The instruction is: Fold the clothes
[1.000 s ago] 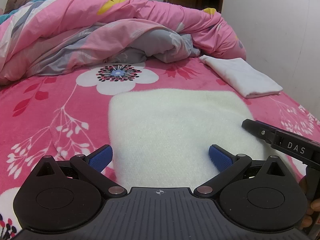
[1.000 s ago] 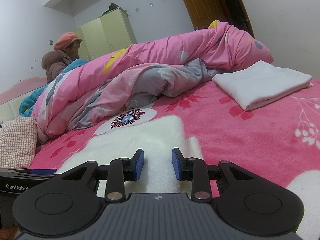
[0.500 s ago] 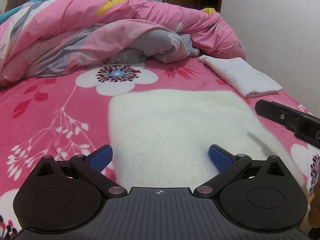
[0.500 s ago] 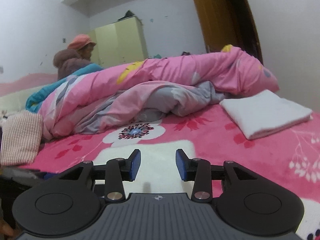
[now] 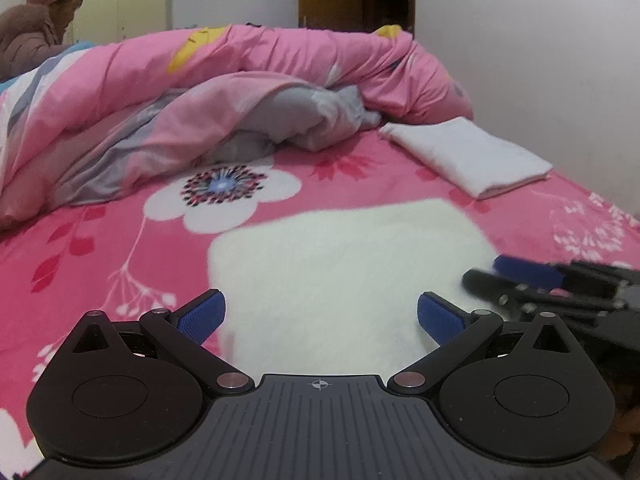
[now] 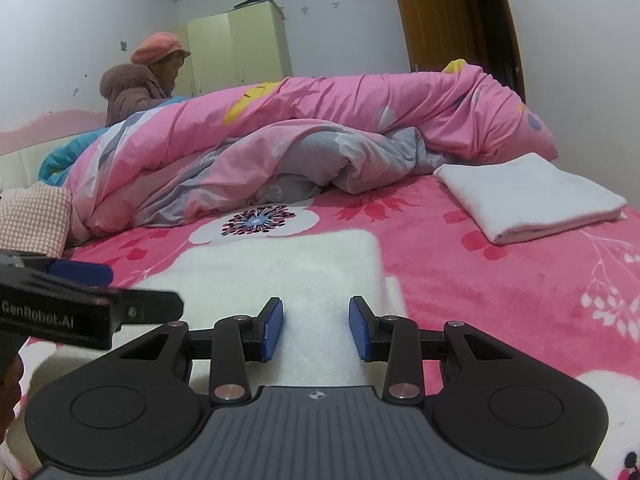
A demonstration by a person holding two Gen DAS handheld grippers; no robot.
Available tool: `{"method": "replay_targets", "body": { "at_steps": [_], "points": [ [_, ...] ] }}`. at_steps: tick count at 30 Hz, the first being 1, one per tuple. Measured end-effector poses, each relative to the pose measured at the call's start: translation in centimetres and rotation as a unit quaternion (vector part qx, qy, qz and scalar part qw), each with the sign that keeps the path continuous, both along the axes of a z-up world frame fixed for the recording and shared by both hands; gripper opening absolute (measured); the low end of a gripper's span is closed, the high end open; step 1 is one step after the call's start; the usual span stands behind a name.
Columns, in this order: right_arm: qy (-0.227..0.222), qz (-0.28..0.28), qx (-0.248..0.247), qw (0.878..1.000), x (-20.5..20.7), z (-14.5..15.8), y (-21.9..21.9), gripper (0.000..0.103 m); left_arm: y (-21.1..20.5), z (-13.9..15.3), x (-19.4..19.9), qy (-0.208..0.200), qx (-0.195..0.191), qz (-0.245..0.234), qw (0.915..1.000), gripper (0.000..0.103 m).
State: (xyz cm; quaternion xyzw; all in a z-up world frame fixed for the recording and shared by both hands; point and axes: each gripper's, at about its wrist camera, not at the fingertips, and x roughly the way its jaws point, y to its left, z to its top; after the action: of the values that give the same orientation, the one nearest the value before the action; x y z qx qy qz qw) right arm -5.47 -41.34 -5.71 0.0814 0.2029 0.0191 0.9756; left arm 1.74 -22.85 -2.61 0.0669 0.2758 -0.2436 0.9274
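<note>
Holding both tools low over the near edge of the pink flowered bed cover, we keep our left gripper spread wide and our right gripper partly parted, neither pinching anything. Our fluffy cream-white folded garment lies flat under both, at the near edge between the big white printed flower and us. Toward the far right edge rests a folded plain white cloth, just beside the rumpled pink and grey quilt heaped along the far edge.
</note>
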Motion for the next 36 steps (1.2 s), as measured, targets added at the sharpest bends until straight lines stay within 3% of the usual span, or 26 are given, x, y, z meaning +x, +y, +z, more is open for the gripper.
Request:
{"method": "replay_targets", "body": {
  "at_steps": [5,36],
  "points": [
    [-0.001,0.001,0.001,1.000,0.0,-0.1,0.0,0.038,-0.5,-1.0,1.1,0.035,-0.009,-0.009,0.9993,0.102],
    [-0.004,0.000,-0.001,1.000,-0.1,-0.2,0.1,0.039,-0.5,-1.5,0.8,0.033,0.001,-0.020,0.9992,0.103]
  ]
}}
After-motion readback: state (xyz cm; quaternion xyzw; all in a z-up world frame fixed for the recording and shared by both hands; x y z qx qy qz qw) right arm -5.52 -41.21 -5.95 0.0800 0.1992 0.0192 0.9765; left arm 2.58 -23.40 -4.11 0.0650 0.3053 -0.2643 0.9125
